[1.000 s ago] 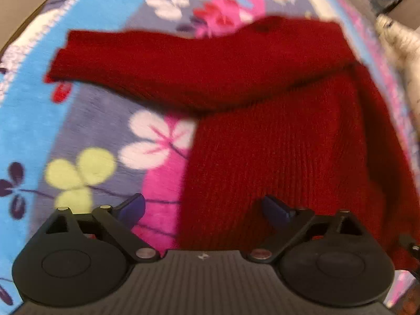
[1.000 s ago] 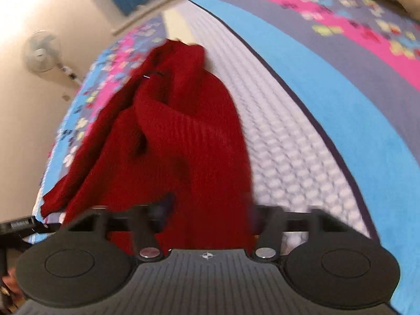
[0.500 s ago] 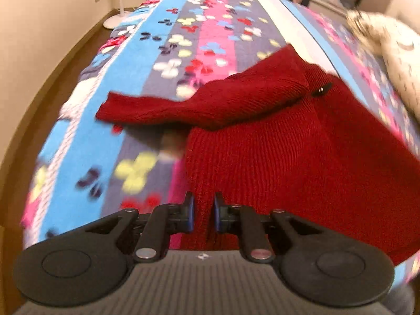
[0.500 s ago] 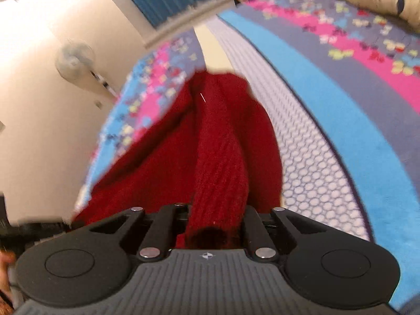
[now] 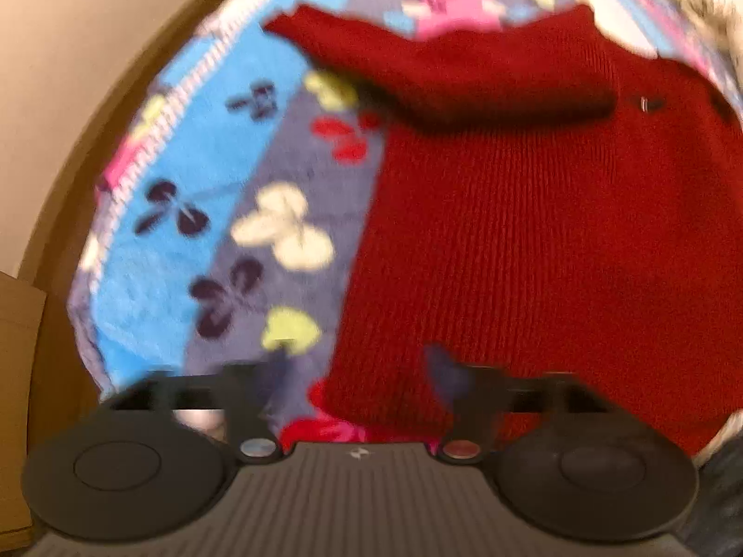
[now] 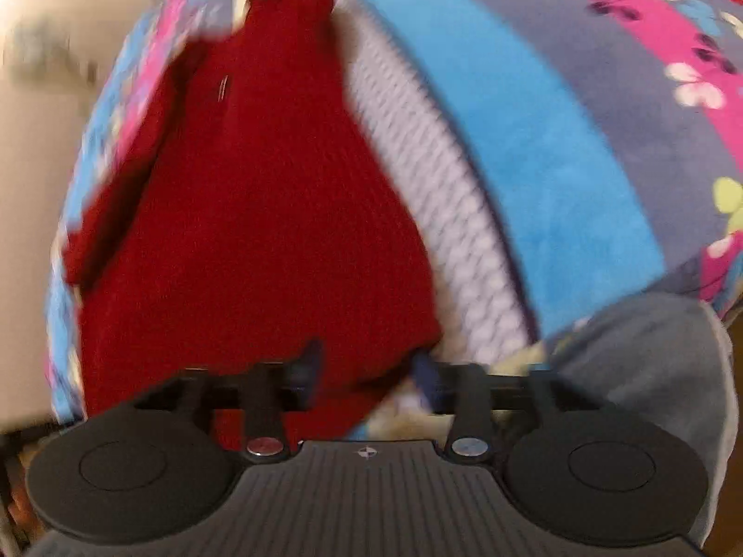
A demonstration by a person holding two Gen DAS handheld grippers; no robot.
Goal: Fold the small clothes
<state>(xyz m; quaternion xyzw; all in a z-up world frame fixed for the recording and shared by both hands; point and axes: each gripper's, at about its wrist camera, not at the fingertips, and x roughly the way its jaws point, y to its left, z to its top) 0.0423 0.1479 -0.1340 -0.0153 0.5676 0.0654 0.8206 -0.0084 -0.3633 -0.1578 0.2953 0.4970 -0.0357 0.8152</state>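
Plainly, garment: a dark red knitted sweater (image 5: 548, 241) lay spread on the bed, its ribbed body filling the right half of the left wrist view and the left half of the right wrist view.
Sleeve: one red sleeve (image 5: 418, 69) lay folded across the top of the body, reaching out to the left over the blanket in the left wrist view.
Small detail: a tiny pale mark (image 5: 644, 103) showed on the knit near the sleeve's inner end; what it was could not be told.
Hem: the sweater's lower edge (image 6: 381, 371) sat just ahead of both tools, at the near edge of the bed.
Left gripper (image 5: 362, 371): its fingers were opening and stood wide apart; the sweater's lower left corner lay between them, but neither finger pressed on it.
Right gripper (image 6: 367, 366): its fingers were opening, partly spread; the sweater's lower right corner lay between them, with the left finger (image 6: 309, 362) over the knit and no visible squeeze on the cloth.
Blanket (image 5: 195, 213): a fleece in blue, grey-purple and pink stripes with butterfly shapes covered the bed under the sweater.
White band (image 6: 446, 213): a textured pale stripe of the blanket ran just beside the sweater's right edge.
Grey cloth (image 6: 659, 362): a grey piece lay at the bed's near right corner.
Sharpness: both views were blurred.
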